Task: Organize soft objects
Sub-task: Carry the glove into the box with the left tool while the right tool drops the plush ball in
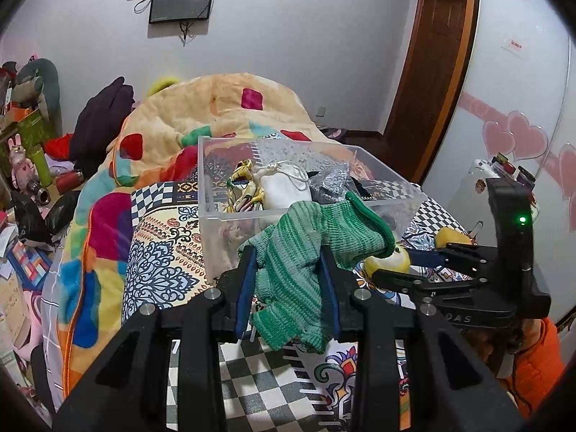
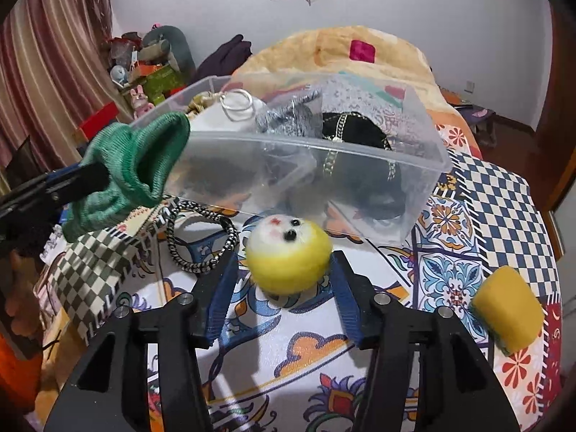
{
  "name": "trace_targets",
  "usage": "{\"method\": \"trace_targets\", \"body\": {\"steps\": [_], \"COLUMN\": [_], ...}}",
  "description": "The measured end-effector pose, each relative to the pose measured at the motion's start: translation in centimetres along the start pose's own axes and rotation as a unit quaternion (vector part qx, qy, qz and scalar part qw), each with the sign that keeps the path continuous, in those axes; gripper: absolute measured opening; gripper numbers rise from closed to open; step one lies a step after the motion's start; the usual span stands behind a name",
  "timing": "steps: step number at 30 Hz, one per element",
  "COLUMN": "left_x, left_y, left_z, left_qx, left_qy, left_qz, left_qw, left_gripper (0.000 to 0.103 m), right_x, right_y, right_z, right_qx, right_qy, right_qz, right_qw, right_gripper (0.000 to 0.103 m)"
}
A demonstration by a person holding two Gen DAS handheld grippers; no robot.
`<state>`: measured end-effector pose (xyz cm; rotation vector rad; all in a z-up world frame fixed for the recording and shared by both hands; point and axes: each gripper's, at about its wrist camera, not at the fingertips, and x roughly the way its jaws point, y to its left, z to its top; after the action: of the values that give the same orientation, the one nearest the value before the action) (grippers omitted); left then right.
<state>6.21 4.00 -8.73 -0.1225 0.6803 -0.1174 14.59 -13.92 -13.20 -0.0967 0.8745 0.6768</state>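
My left gripper (image 1: 288, 262) is shut on a green knitted sock (image 1: 306, 252) and holds it just in front of the clear plastic box (image 1: 216, 212); the sock also shows in the right wrist view (image 2: 133, 169). The box (image 2: 424, 169) holds a white pouch (image 1: 284, 187), a silver cloth (image 2: 288, 115) and a black item (image 2: 352, 129). My right gripper (image 2: 288, 266) is open, its fingers on either side of a yellow plush ball (image 2: 288, 255) with a white face lying on the patterned bedspread. It also shows in the left wrist view (image 1: 406, 262).
A yellow sponge (image 2: 507, 313) lies at the right on the bedspread (image 2: 309, 356). A black-and-white braided loop (image 2: 201, 237) lies in front of the box. A colourful quilt (image 1: 151, 133) is heaped behind the box. Clutter stands on the floor at the left (image 1: 28, 165).
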Motion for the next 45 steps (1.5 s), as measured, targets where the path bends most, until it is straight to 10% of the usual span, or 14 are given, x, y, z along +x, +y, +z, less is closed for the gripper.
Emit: {"method": "trace_targets", "body": {"steps": [23, 41, 45], "left_x": [0.7, 7.6, 7.4], "left_y": [-1.1, -2.0, -2.1], "left_z": [6.1, 5.8, 5.6], "left_qx": [0.025, 0.058, 0.061], "left_qy": [-0.062, -0.004, -0.001], "left_qz": [0.023, 0.053, 0.058], "left_qw": [0.9975, 0.9969, 0.9965], "left_gripper": [0.034, 0.036, 0.051], "right_x": [-6.7, -1.1, -1.6], "right_y": [-1.2, -2.4, -2.6], "right_z": [5.0, 5.6, 5.7], "right_qx": [-0.009, -0.028, -0.022], "right_qy": [-0.143, -0.079, -0.076], "right_qz": [-0.040, -0.065, -0.062], "right_qw": [0.989, 0.994, 0.995], "right_gripper": [0.042, 0.043, 0.063]}}
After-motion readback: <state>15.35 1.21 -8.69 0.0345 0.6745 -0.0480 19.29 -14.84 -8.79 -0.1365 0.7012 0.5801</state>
